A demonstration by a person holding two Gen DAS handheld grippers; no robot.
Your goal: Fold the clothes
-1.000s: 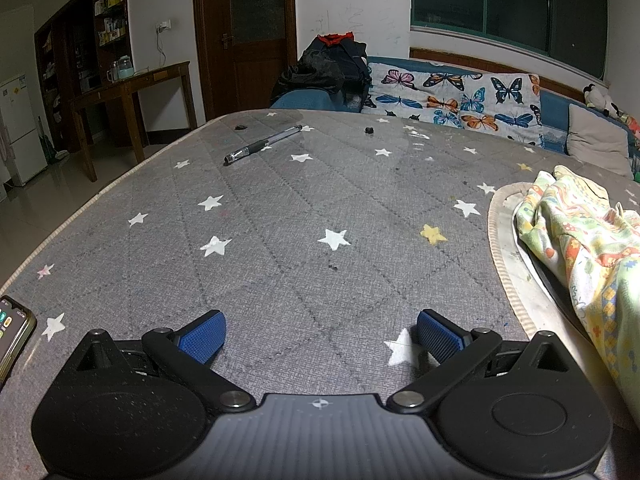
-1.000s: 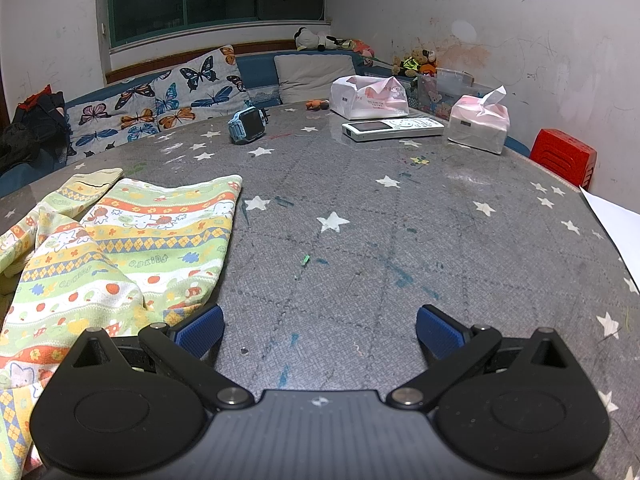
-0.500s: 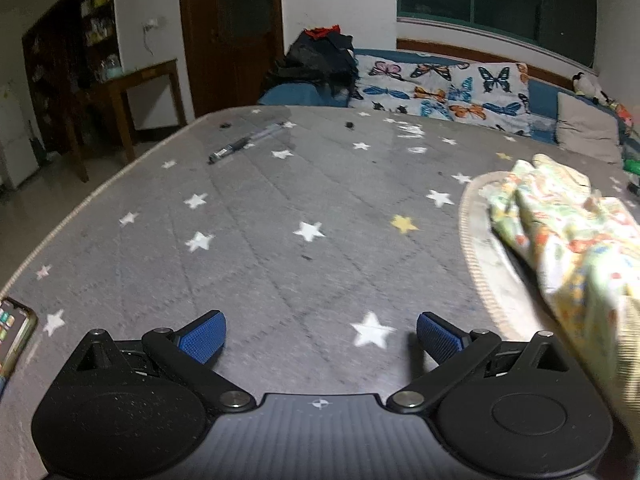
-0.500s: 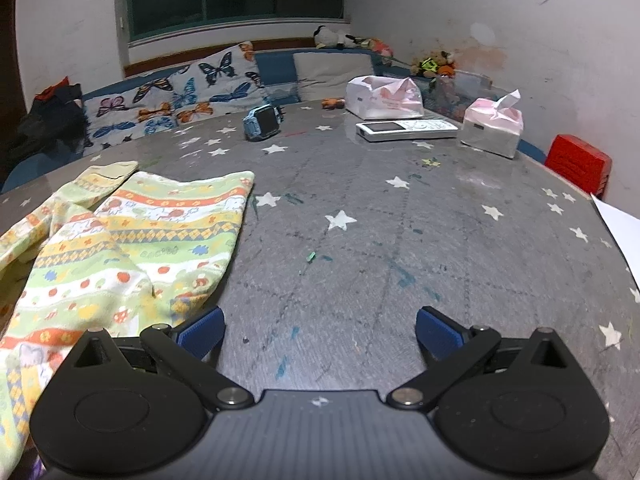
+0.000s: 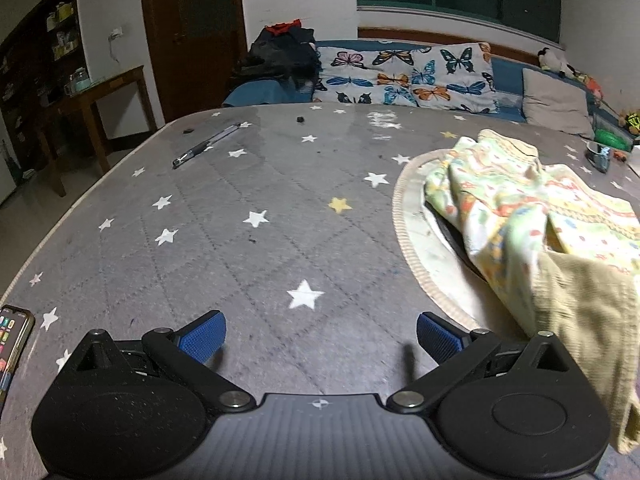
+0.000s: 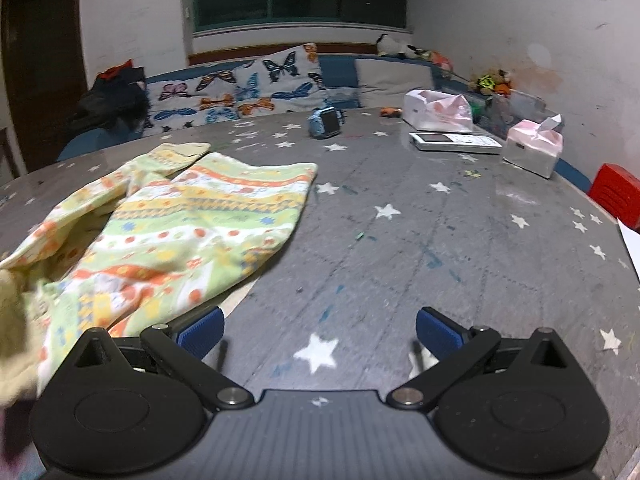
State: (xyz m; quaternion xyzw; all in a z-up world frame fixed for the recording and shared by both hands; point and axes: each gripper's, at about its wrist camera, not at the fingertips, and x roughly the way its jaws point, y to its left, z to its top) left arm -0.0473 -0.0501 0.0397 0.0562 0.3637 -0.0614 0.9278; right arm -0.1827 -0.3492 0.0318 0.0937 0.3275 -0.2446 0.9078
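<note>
A crumpled child's garment [image 5: 516,208] with green, yellow and orange patterned stripes lies on the grey star-print table, partly over a round pale mat [image 5: 416,248]. A yellow-beige ribbed part [image 5: 580,312] of it hangs at the right of the left wrist view. In the right wrist view the same garment [image 6: 192,220] spreads to the left. My left gripper [image 5: 320,336] is open over bare table, left of the garment. My right gripper [image 6: 318,330] is open, its left finger next to the garment's near edge, nothing between the pads.
A phone [image 5: 12,336] lies at the table's left edge, a pen [image 5: 204,146] farther back. At the far right are a blue toy watch [image 6: 326,122], two tissue packs [image 6: 532,148], a white handset [image 6: 454,142] and a red box [image 6: 618,194]. A butterfly-print sofa stands behind.
Both grippers have shifted toward the garment: it sits larger and nearer in both views. The beige ribbed part now shows at the left view's right edge. Both stay open.
</note>
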